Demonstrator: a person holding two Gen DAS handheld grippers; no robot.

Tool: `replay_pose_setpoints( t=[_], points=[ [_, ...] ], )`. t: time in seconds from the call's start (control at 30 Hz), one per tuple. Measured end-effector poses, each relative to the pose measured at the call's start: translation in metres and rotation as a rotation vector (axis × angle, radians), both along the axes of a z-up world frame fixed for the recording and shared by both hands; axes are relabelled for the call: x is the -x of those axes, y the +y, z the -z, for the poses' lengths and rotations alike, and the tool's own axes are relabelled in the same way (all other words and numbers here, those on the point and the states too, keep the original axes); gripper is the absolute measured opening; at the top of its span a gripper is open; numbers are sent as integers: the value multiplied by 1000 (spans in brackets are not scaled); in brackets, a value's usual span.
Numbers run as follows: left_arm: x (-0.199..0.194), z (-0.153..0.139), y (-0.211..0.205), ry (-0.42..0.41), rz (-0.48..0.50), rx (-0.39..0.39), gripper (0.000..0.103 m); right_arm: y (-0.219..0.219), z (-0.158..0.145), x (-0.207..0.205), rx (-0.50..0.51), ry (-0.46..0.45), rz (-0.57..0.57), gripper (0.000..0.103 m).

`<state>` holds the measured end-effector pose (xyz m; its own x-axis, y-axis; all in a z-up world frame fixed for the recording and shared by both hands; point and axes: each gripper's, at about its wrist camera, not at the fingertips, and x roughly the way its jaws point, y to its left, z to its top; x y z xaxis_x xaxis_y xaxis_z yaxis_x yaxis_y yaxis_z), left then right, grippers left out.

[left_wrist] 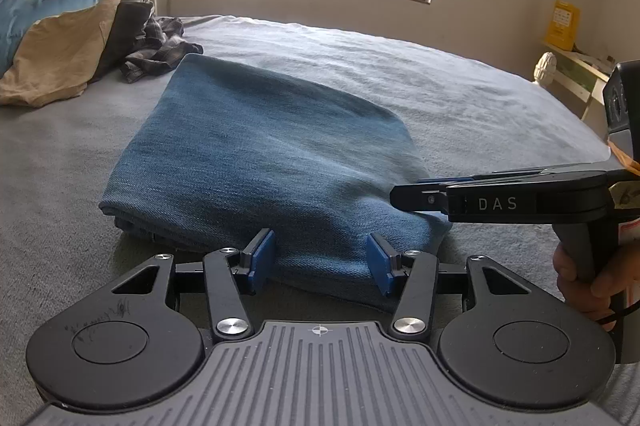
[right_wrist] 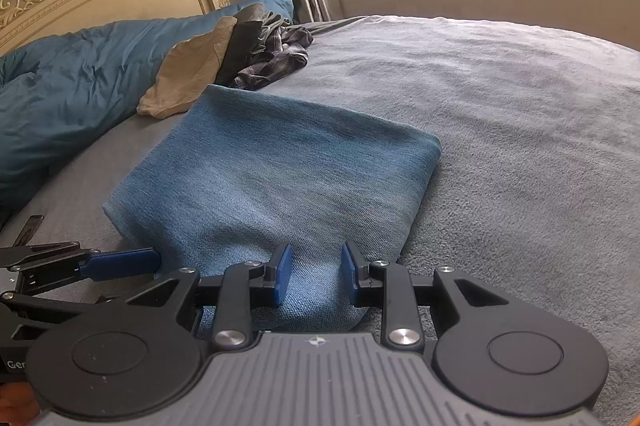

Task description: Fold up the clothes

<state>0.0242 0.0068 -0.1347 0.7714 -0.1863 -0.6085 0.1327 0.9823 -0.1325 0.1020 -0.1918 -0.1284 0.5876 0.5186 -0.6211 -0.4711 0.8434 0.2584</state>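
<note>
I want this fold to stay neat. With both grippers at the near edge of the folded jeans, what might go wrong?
1. The left gripper and right gripper straddle the folded jeans with open jaws; closing may catch only the top layers, undoing the fold.
2. Pushing them away could run into the plaid garment.

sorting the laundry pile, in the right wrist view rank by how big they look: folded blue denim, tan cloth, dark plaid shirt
1. Folded blue denim garment, clearly largest, though it also lies nearest the camera.
2. Tan crumpled cloth.
3. Dark plaid shirt, similar to the tan cloth and partly hidden, so unsure.
</note>
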Motion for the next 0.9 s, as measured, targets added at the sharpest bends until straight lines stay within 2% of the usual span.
replay_pose_setpoints(
  t=[0.6, 0.9],
  points=[
    [0, 0, -1, 4, -6, 12, 50, 3, -2, 0, 8, 11, 1, 30],
    [-2, -1, 2, 11, -3, 26, 51, 6, -15, -8, 11, 58, -20, 40]
  ],
)
